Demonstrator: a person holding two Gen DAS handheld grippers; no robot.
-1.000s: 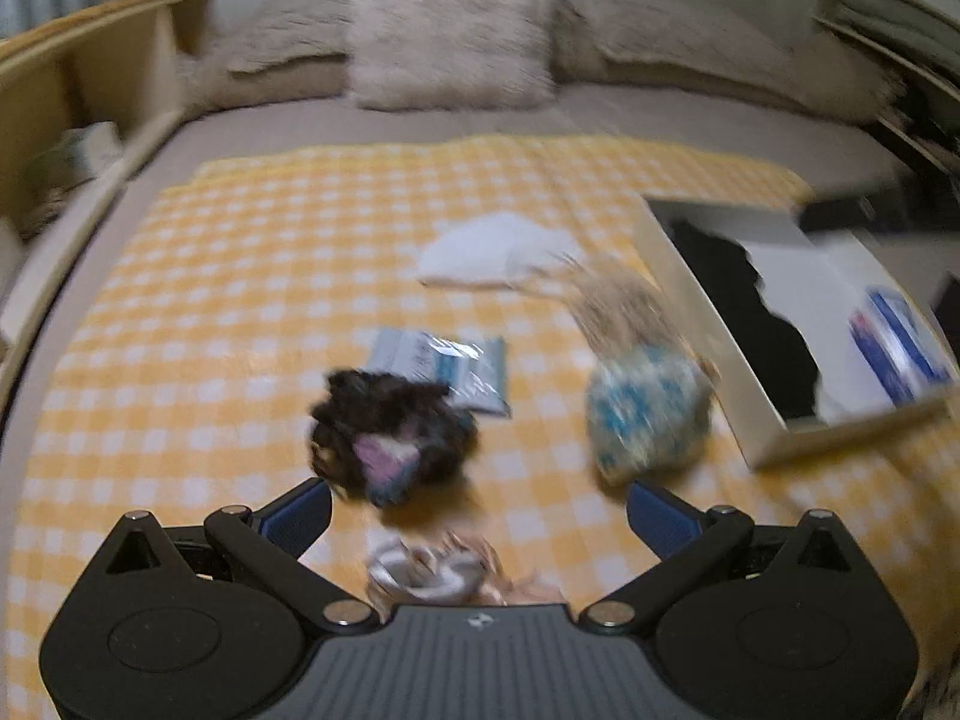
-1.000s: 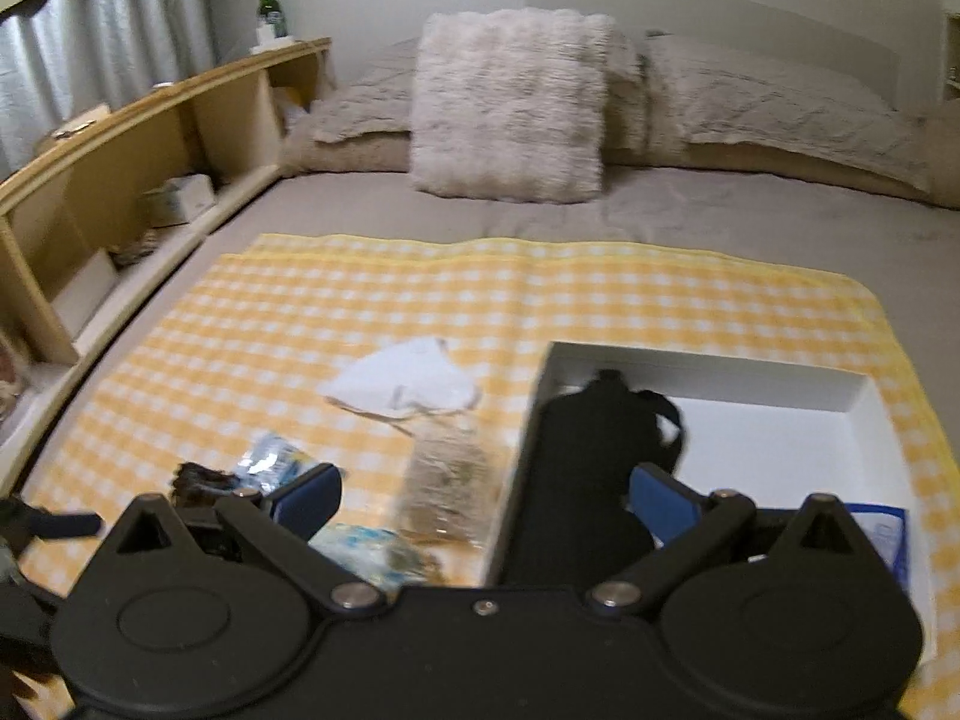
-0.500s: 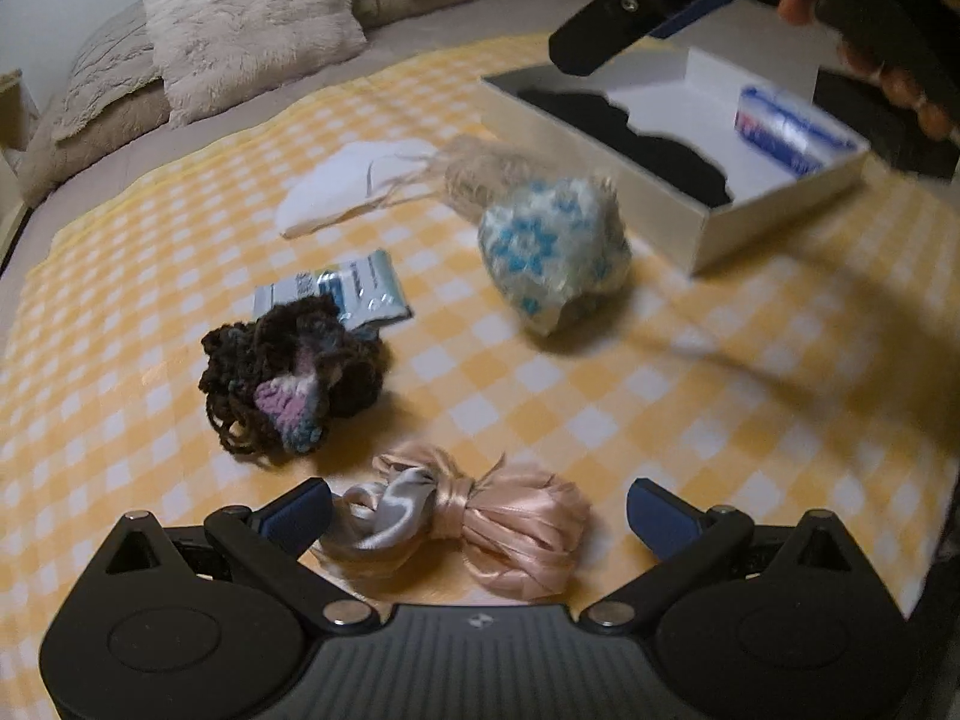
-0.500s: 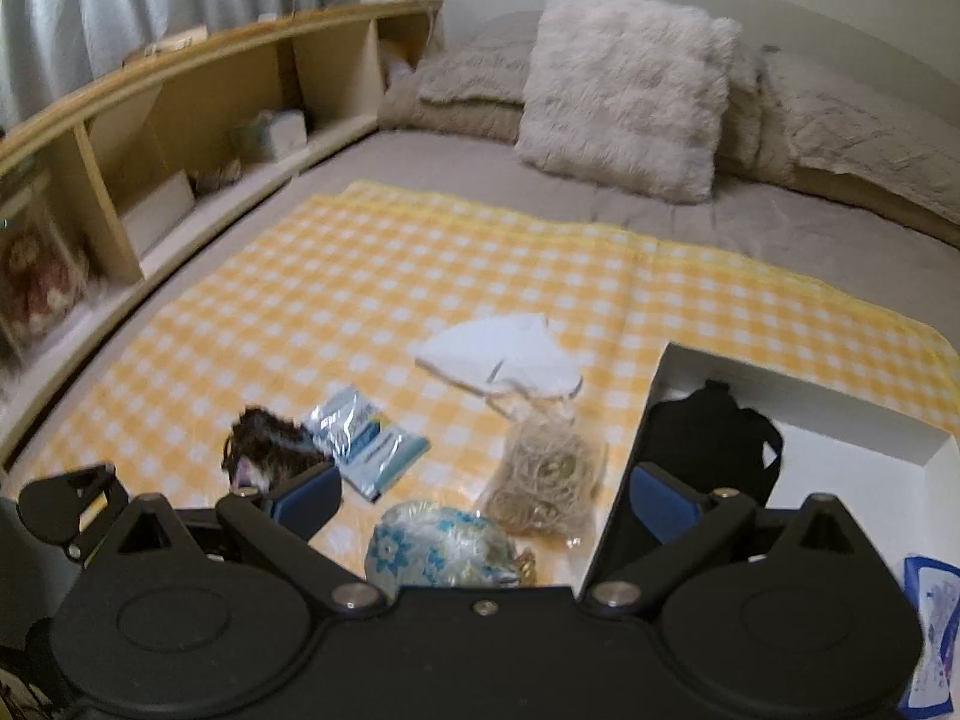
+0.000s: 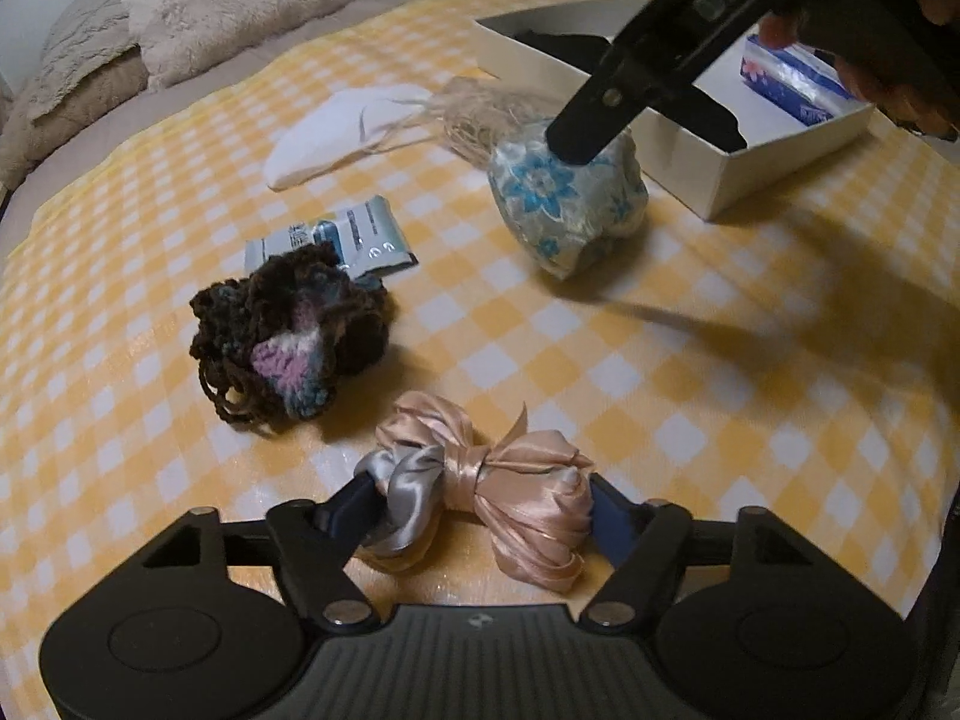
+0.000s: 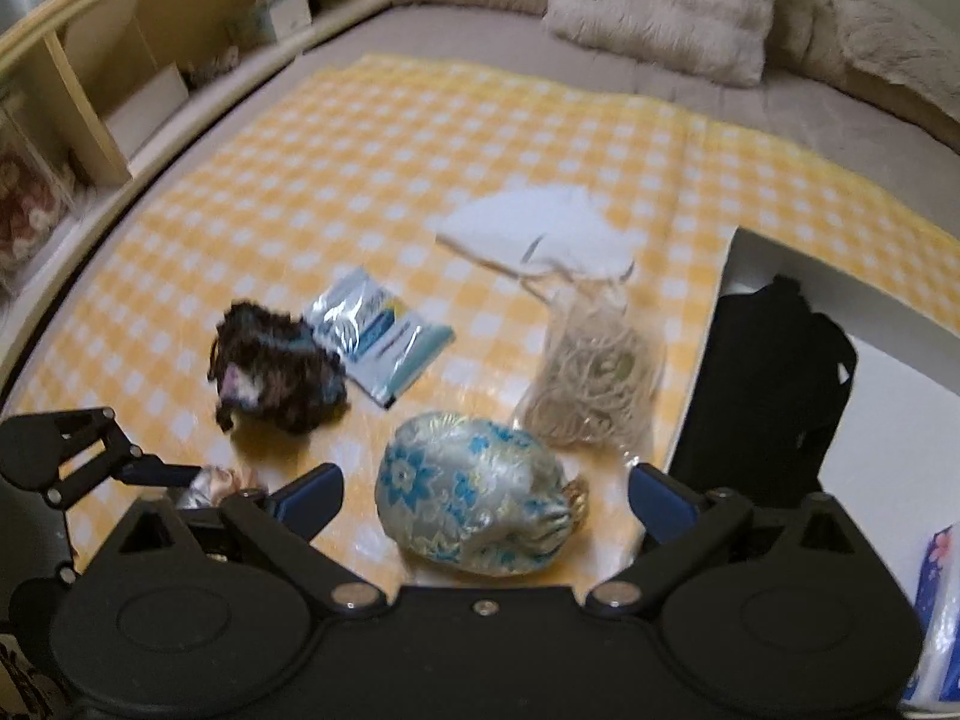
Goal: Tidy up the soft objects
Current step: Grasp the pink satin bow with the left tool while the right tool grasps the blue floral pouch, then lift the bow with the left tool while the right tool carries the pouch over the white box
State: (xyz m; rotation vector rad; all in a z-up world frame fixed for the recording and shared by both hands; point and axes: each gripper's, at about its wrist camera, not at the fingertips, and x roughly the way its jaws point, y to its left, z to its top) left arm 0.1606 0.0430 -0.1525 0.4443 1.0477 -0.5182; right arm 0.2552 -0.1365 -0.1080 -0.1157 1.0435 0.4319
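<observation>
My left gripper (image 5: 480,507) is shut on a pink and grey satin bow (image 5: 480,480) lying on the yellow checked cloth (image 5: 720,408). My right gripper (image 6: 483,495) is open, its fingers on either side of a blue-flowered silk pouch (image 6: 474,495) without touching it. The pouch also shows in the left wrist view (image 5: 567,207), with the right gripper's finger (image 5: 606,114) above it. A dark knitted scrunchie (image 5: 288,330) lies left of the bow. A white box (image 5: 726,165) at the right holds a black cloth (image 6: 774,378) and a blue tissue pack (image 5: 792,81).
A silver-blue packet (image 5: 336,240), a white mask (image 5: 336,132) and a bag of beige string (image 6: 594,384) lie on the cloth. Pillows (image 6: 660,0) are at the head of the bed. A wooden shelf (image 6: 120,60) runs along the left side.
My left gripper has closed onto the satin bow. My right gripper has come down and forward over the blue-flowered pouch, which now lies between its fingers.
</observation>
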